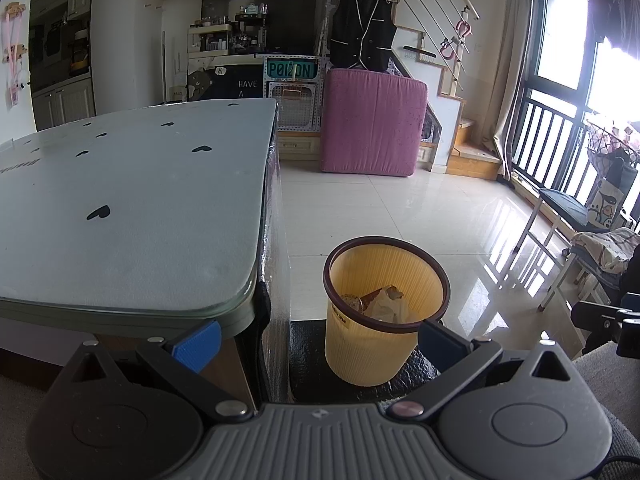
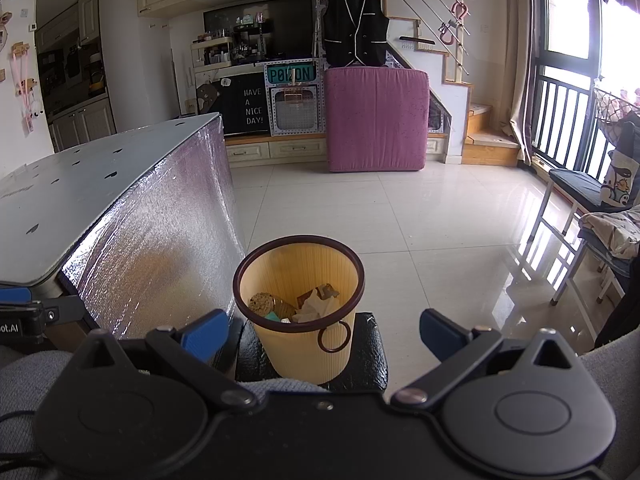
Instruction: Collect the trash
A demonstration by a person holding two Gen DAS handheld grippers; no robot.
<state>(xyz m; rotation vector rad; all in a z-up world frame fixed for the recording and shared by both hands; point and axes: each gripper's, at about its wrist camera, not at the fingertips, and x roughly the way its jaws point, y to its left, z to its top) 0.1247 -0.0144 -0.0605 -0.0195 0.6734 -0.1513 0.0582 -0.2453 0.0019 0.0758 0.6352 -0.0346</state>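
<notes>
A yellow waste bin point(image 1: 372, 344) with a dark brown rim stands on a black mat on the floor beside the table. In the right wrist view the bin point(image 2: 304, 344) holds crumpled paper point(image 2: 316, 306), round brown pieces point(image 2: 262, 303) and other scraps. The crumpled paper point(image 1: 386, 304) also shows in the left wrist view. My left gripper point(image 1: 320, 340) is open and empty, held back from the bin's near side. My right gripper point(image 2: 324, 334) is also open and empty, just in front of the bin and above it. The other gripper's blue tip point(image 2: 14, 294) shows at the left edge.
A table point(image 1: 132, 216) with a grey top printed with black hearts fills the left; its side point(image 2: 160, 248) is wrapped in silver foil. A pink mattress point(image 1: 372, 120) leans at the far wall. Chairs point(image 2: 576, 208) and a railing point(image 1: 556, 140) line the right. Shiny tiled floor point(image 2: 420, 220) lies between.
</notes>
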